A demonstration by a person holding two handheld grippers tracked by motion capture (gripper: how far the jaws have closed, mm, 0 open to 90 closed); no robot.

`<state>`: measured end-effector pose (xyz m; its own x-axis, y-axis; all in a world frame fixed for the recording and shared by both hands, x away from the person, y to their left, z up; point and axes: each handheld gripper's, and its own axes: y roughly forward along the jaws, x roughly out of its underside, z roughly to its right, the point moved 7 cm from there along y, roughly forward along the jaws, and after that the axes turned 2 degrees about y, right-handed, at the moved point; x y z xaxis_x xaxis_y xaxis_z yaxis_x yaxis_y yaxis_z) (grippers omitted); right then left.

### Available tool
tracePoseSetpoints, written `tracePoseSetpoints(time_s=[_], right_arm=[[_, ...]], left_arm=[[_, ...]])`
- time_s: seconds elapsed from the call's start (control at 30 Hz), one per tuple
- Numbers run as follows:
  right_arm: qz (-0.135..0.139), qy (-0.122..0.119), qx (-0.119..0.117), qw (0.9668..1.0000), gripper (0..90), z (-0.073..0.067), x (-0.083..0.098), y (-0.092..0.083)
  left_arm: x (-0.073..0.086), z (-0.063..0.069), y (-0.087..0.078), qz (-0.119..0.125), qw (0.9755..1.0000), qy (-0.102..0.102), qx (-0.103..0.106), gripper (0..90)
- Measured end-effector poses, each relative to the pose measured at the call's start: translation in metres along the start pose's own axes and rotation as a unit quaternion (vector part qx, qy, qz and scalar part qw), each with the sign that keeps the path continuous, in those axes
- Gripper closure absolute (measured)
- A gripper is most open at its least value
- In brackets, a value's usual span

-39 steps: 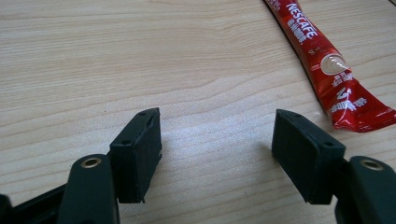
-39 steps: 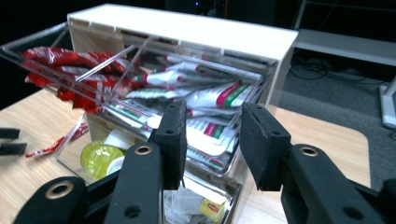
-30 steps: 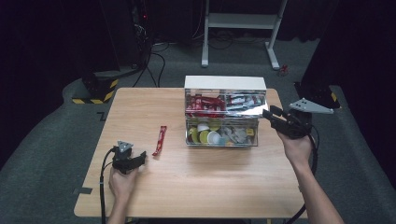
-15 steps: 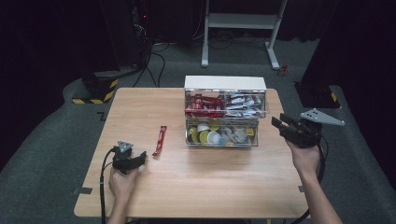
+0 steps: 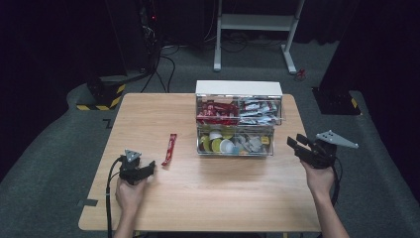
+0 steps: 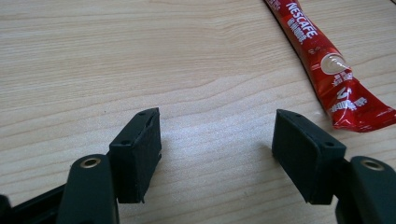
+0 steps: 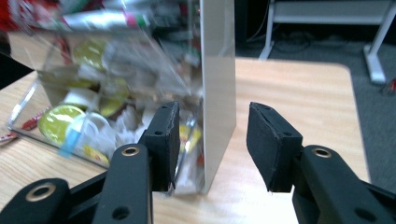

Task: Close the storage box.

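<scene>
A clear two-drawer box [image 5: 238, 119] with a white top stands at the table's middle back. Red and silver sachets fill its upper drawer; round capsules lie in the lower one. A red Nescafe sachet [image 5: 170, 148] lies flat on the wood to the box's left. My left gripper [image 5: 148, 167] rests open just left of that sachet [image 6: 327, 60], with bare wood between its pads. My right gripper [image 5: 294, 145] hovers by the table's right edge, level with the lower drawer. Its jaws have just been opening, with nothing between them. Beyond them stands the box's white side wall [image 7: 217, 70].
The wooden table [image 5: 223, 198] has bare room in front of the box. A white metal stand [image 5: 257, 29] is on the floor behind the table. A black-and-yellow base [image 5: 101, 96] and cables lie at the back left.
My right gripper has come away from the upper drawer's right corner, sinking down and to the right, and its jaws have parted. The left gripper and the red sachet have stayed put.
</scene>
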<state>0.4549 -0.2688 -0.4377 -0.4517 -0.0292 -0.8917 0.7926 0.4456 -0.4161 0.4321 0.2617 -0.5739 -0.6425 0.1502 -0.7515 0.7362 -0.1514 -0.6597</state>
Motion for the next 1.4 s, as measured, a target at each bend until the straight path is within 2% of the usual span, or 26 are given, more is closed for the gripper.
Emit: tracePoseSetpoints(time_s=[0.2, 0.27, 0.5, 0.63, 0.97, 1.03, 1.07, 1.4], right_arm=[[-0.012, 0.02, 0.008, 0.9997, 54.0, 0.008, 0.023, 0.011], [-0.026, 0.026, 0.017, 0.9992, 53.8, 0.011, 0.036, 0.018], [-0.053, 0.027, 0.035, 0.9976, 53.2, 0.018, 0.06, 0.034], [-0.075, 0.024, 0.052, 0.9956, 52.2, 0.022, 0.075, 0.047], [-0.096, 0.024, 0.07, 0.9927, 51.1, 0.023, 0.087, 0.058], [-0.097, 0.02, 0.072, 0.9924, 51.1, 0.024, 0.088, 0.059], [-0.1, 0.011, 0.079, 0.9917, 51.0, 0.025, 0.09, 0.061], [-0.115, 0.003, 0.09, 0.9892, 50.1, 0.025, 0.097, 0.069]], left_arm=[[0.0, 0.0, 0.0, -0.001, 1.0, 0.0, 0.0, 33.0], [0.0, 0.0, 0.0, -0.001, 1.0, 0.0, 0.0, 33.0], [0.0, 0.0, 0.0, -0.001, 1.0, 0.0, 0.001, 32.8], [0.0, 0.0, 0.0, 0.0, 1.0, 0.001, 0.0, 32.8], [0.0, 0.0, 0.0, 0.001, 1.0, 0.001, -0.001, 32.8], [0.0, 0.0, 0.0, 0.0, 1.0, 0.002, -0.001, 32.8], [0.0, 0.0, 0.0, 0.0, 1.0, 0.001, -0.001, 32.8], [0.0, 0.0, 0.0, 0.0, 1.0, 0.001, 0.001, 32.8]])
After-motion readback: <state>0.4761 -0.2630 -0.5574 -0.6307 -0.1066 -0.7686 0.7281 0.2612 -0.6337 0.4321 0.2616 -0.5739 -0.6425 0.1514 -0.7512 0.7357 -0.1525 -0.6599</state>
